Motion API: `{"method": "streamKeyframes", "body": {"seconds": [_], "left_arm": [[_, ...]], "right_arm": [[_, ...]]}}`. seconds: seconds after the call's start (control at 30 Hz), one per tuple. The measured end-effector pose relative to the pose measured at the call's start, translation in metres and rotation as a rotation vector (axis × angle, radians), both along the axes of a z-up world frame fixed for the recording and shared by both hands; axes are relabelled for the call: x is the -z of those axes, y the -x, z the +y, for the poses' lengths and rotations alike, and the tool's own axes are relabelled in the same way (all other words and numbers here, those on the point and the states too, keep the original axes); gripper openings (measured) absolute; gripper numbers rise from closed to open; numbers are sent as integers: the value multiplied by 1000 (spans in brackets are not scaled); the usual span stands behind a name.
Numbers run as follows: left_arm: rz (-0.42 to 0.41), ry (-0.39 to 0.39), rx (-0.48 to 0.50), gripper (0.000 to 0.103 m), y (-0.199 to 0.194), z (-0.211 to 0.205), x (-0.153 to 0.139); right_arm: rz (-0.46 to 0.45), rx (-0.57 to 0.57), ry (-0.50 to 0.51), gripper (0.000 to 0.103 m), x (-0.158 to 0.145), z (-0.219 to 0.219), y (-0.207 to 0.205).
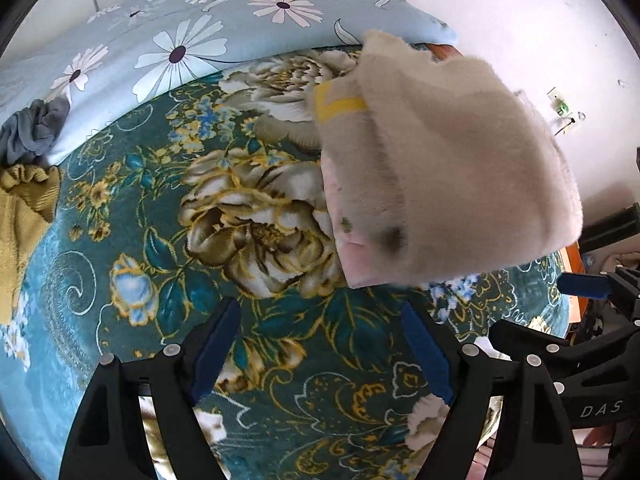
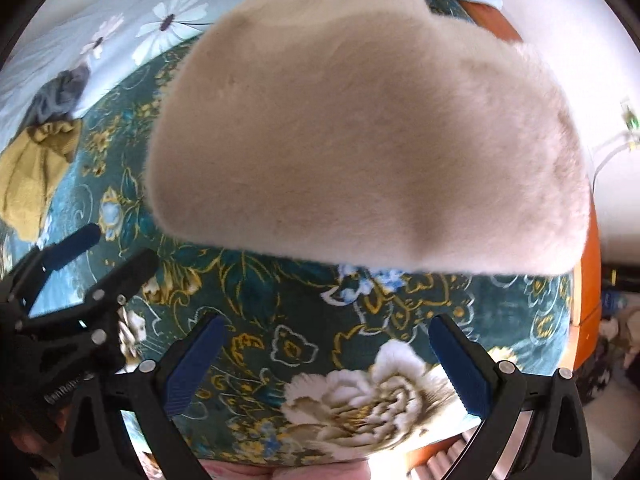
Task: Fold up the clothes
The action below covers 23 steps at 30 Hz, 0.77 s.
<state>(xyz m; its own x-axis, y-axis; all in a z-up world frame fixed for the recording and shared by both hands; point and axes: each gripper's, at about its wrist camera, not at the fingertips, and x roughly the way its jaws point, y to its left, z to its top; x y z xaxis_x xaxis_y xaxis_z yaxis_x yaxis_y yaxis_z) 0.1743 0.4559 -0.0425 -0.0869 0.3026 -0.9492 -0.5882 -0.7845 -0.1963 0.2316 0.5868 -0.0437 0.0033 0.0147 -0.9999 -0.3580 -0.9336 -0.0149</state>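
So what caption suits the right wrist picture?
Open right gripper facing a folded cream fleece garment lying on the floral blanket.

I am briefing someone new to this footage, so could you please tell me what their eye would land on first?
A folded cream fleece garment fills the middle of the right wrist view, lying on a teal blanket with large cream roses. Behind it lies a pale blue daisy-print quilt, with a mustard garment and a grey one bunched at the left. Both the left gripper and right gripper have jaws open, holding nothing.
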Motion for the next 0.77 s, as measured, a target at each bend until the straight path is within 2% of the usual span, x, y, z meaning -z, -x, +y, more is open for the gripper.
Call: {"method": "streamKeyframes", "body": {"seconds": [0.23, 0.47, 0.77], "left_arm": [[-43, -33, 29, 83, 7, -4, 21], [-82, -62, 44, 83, 15, -4, 38], [-96, -91, -2, 83, 26, -8, 39]], "right_arm": [[-70, 105, -27, 103, 11, -3, -3], [-112, 74, -88, 103, 11, -11, 7], [-116, 64, -120, 103, 7, -14, 19]]}}
